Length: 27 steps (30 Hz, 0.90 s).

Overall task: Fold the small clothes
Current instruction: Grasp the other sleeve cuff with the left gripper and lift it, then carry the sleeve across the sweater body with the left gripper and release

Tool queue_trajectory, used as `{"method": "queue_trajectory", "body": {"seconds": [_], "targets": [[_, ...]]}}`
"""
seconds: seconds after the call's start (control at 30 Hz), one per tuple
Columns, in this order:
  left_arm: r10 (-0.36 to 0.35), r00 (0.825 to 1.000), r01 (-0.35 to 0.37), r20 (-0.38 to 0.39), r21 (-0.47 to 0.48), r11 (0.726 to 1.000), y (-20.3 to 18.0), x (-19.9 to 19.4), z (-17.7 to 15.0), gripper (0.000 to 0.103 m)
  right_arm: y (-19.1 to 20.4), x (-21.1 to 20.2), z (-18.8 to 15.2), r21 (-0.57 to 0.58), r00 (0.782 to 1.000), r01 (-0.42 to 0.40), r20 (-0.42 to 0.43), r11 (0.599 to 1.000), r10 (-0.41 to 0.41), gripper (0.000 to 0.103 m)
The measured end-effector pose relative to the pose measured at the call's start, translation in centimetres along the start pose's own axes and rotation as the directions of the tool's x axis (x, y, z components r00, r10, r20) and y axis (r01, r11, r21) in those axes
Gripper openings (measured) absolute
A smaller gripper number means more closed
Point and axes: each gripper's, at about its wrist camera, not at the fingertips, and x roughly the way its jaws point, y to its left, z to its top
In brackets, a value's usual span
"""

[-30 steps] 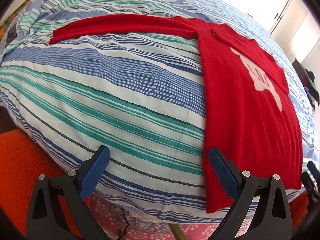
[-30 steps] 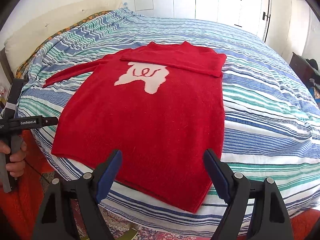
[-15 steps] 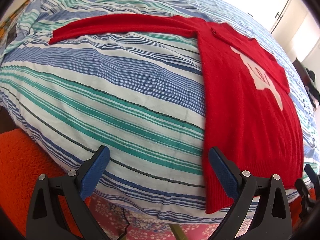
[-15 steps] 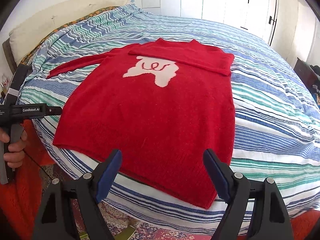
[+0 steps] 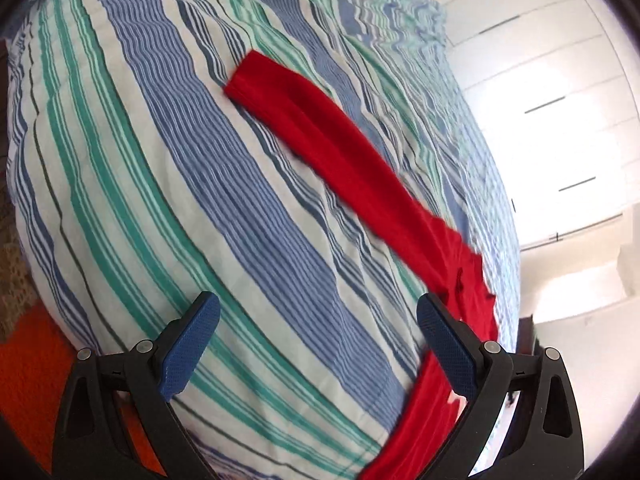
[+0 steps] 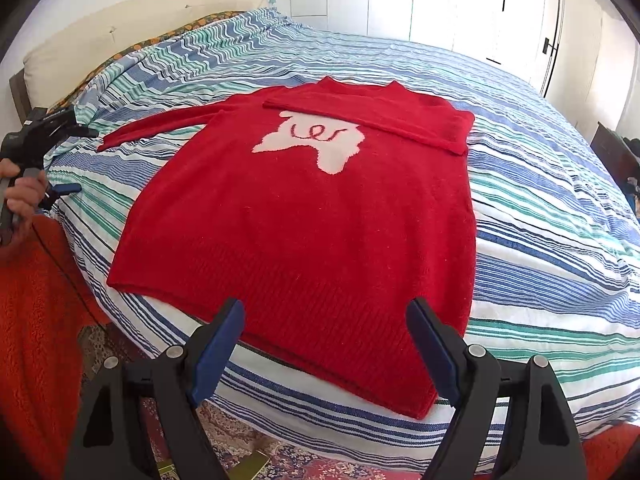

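Note:
A red sweater (image 6: 304,220) with a pale motif lies flat, front up, on the striped bed (image 6: 540,184). One sleeve (image 6: 380,116) is folded across the chest; the other sleeve (image 5: 340,152) stretches out straight over the cover to the left. My right gripper (image 6: 326,308) is open over the sweater's hem, holding nothing. My left gripper (image 5: 318,308) is open too, over bare bedcover beside the outstretched sleeve, with the sweater's edge by its right finger. A hand (image 6: 24,196) holds it at the bed's left side.
A cream headboard (image 6: 120,28) stands at the far left and white wardrobe doors (image 6: 460,0) behind the bed. An orange blanket (image 6: 36,320) and a patterned rug (image 6: 240,440) lie below the near edge. Dark furniture (image 6: 616,152) stands on the right.
The left gripper has swept along the bed's left side towards the outstretched sleeve and rolled; its view now shows the sleeve instead of the sweater's body. The right gripper has barely moved.

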Motion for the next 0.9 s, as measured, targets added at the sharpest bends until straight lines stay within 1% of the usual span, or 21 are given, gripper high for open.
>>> {"method": "queue_trajectory", "body": {"seconds": [0.07, 0.13, 0.2, 0.27, 0.33, 0.47, 0.5, 0.53, 0.57, 0.6, 0.63, 0.67, 0.7, 0.77, 0.83, 0.9], "targets": [[-0.022, 0.999, 0.024, 0.037, -0.07, 0.997, 1.2, 0.5, 3.1, 0.098, 0.3, 0.1, 0.0, -0.014, 1.0, -0.003, -0.001, 1.0, 0.003, 0.083], [-0.042, 0.998, 0.05, 0.057, -0.162, 0.986, 2.6, 1.5, 5.7, 0.093, 0.7, 0.3, 0.1, -0.03, 1.0, -0.004, -0.003, 1.0, 0.004, 0.083], [-0.054, 0.997, 0.064, 0.048, -0.239, 0.969, 3.9, 3.1, 7.3, 0.085, 1.1, 0.5, 0.1, -0.046, 1.0, -0.005, -0.011, 0.999, 0.004, 0.083], [-0.049, 0.998, 0.06, 0.043, -0.296, 0.953, 4.9, 4.5, 8.2, 0.084, 1.3, 0.7, 0.1, -0.058, 1.0, -0.006, -0.019, 0.998, 0.004, 0.083], [-0.043, 0.997, 0.062, 0.067, -0.324, 0.944, 5.0, 5.1, 8.5, 0.084, 1.5, 1.0, 0.1, -0.064, 1.0, -0.005, -0.026, 0.998, 0.004, 0.083], [0.001, 0.994, 0.035, 0.106, -0.339, 0.94, 4.1, 5.7, 9.5, 0.085, 1.5, 1.3, 0.2, -0.062, 0.999, -0.007, -0.032, 0.998, 0.005, 0.083], [0.011, 0.993, 0.03, 0.118, -0.344, 0.938, 3.9, 5.8, 9.8, 0.083, 1.5, 1.4, 0.2, -0.06, 0.999, -0.009, -0.036, 0.998, 0.007, 0.083], [0.021, 0.991, 0.025, 0.13, -0.348, 0.937, 3.6, 5.9, 10.2, 0.079, 1.4, 1.5, 0.2, -0.059, 0.999, -0.011, -0.042, 0.998, 0.008, 0.083], [0.022, 0.99, 0.028, 0.139, -0.346, 0.938, 3.4, 5.9, 10.6, 0.053, 1.4, 1.7, 0.2, -0.056, 0.999, -0.012, -0.048, 0.998, 0.01, 0.083], [-0.003, 0.993, 0.045, 0.122, -0.341, 0.939, 3.3, 6.3, 11.1, 0.013, 1.3, 1.8, 0.1, -0.052, 0.998, -0.015, -0.054, 0.999, 0.012, 0.083], [-0.03, 0.995, 0.061, 0.093, -0.345, 0.937, 3.6, 6.6, 11.5, 0.0, 1.2, 1.8, 0.1, -0.047, 0.998, -0.017, -0.057, 0.999, 0.014, 0.083], [-0.038, 0.996, 0.066, 0.084, -0.35, 0.934, 3.8, 6.8, 11.8, 0.003, 1.1, 1.8, 0.0, -0.042, 0.998, -0.019, -0.057, 0.999, 0.016, 0.083], [-0.023, 0.996, 0.051, 0.086, -0.348, 0.936, 3.9, 6.7, 11.9, 0.002, 1.0, 1.8, 0.0, -0.037, 0.998, -0.02, -0.054, 0.999, 0.018, 0.083], [-0.022, 0.996, 0.051, 0.091, -0.324, 0.945, 3.3, 6.0, 11.7, 0.002, 0.8, 1.6, 0.1, -0.024, 0.999, -0.023, -0.046, 0.999, 0.022, 0.083], [0.003, 0.996, 0.021, 0.093, -0.256, 0.966, 1.3, 5.0, 11.5, 0.002, 0.5, 1.5, 0.2, -0.006, 0.999, -0.03, -0.034, 1.0, 0.029, 0.083], [0.003, 0.995, 0.015, 0.098, -0.175, 0.984, -2.0, 4.0, 11.2, 0.002, 0.1, 1.3, 0.4, 0.016, 0.999, -0.041, -0.022, 0.999, 0.042, 0.083]]}}
